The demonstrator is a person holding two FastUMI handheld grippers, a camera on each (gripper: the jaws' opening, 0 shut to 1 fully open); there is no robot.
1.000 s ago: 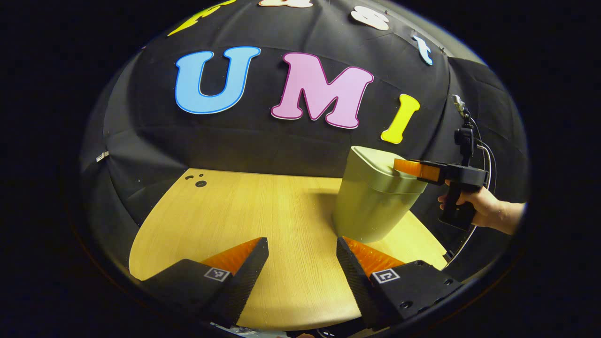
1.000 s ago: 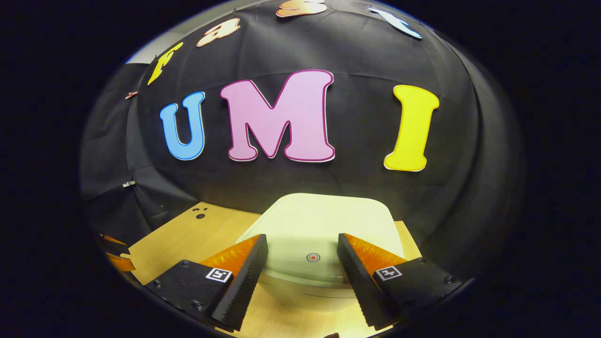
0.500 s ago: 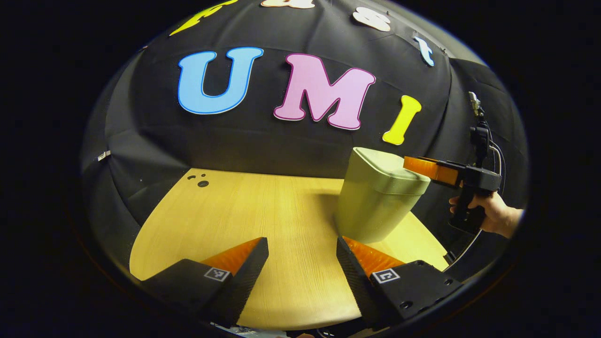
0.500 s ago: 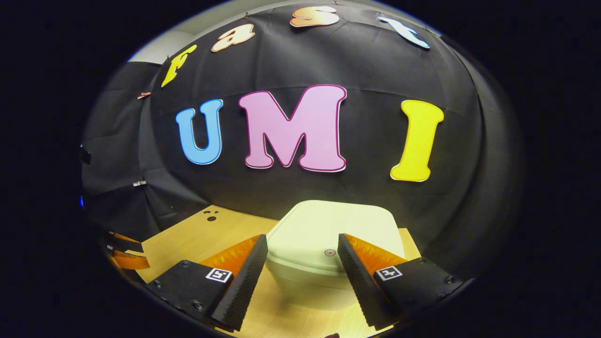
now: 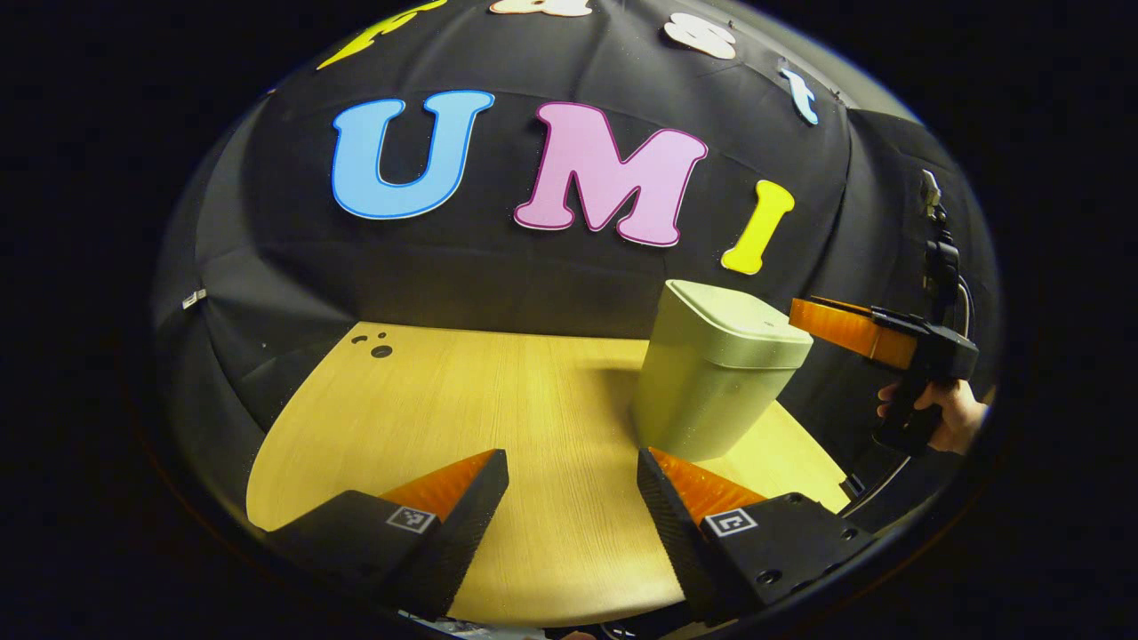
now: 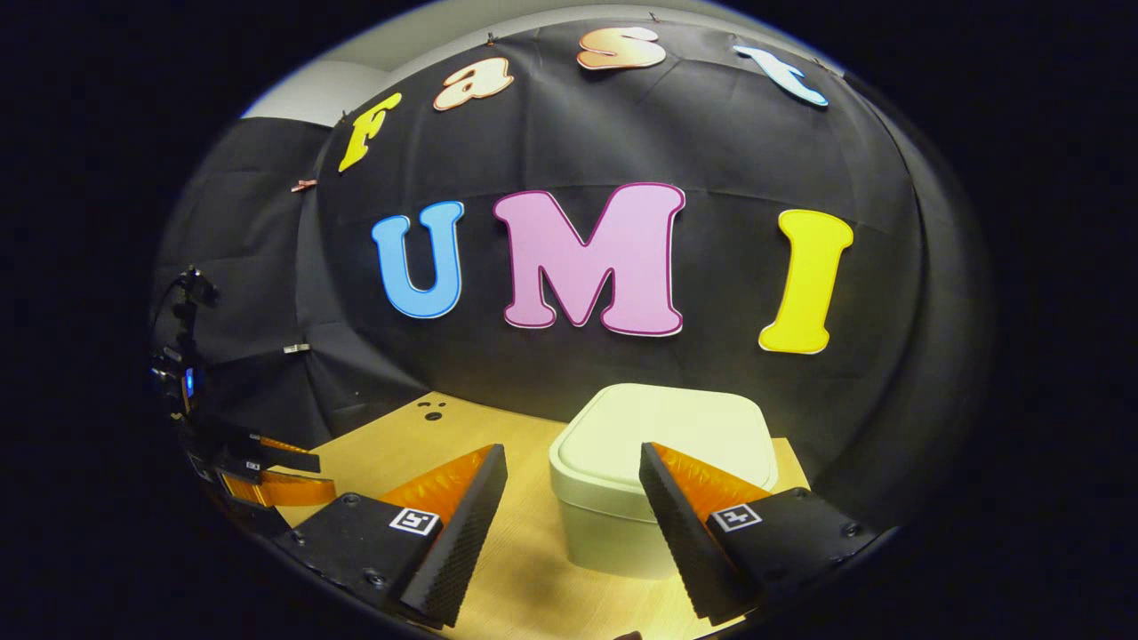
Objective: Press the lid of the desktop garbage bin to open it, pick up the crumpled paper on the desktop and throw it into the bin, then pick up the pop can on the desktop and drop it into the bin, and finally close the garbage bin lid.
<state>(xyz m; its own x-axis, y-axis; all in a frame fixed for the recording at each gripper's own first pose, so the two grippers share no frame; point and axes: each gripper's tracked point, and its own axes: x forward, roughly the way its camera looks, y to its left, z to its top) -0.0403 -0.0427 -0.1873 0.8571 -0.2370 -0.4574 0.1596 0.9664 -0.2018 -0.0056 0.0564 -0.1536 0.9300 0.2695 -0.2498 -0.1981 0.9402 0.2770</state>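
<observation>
I see the wooden desktop (image 5: 498, 418) running back to the black cloth wall (image 5: 498, 267), bare surface across its left and centre. The pale green garbage bin (image 5: 711, 391) stands upright on the right side of the desktop, close to the far wall, lid (image 6: 667, 425) shut flat on top. Left gripper (image 5: 569, 484) hangs low over the near edge of the desktop, fingers spread apart, nothing between them, well apart from the bin. Right gripper (image 5: 853, 327) sits just right of the bin at lid height, clear of it, held by a hand (image 5: 942, 416) on the grip; from its own camera the fingers are apart with nothing held. Small dark holes (image 5: 373, 345) mark the desktop's far left corner.
</observation>
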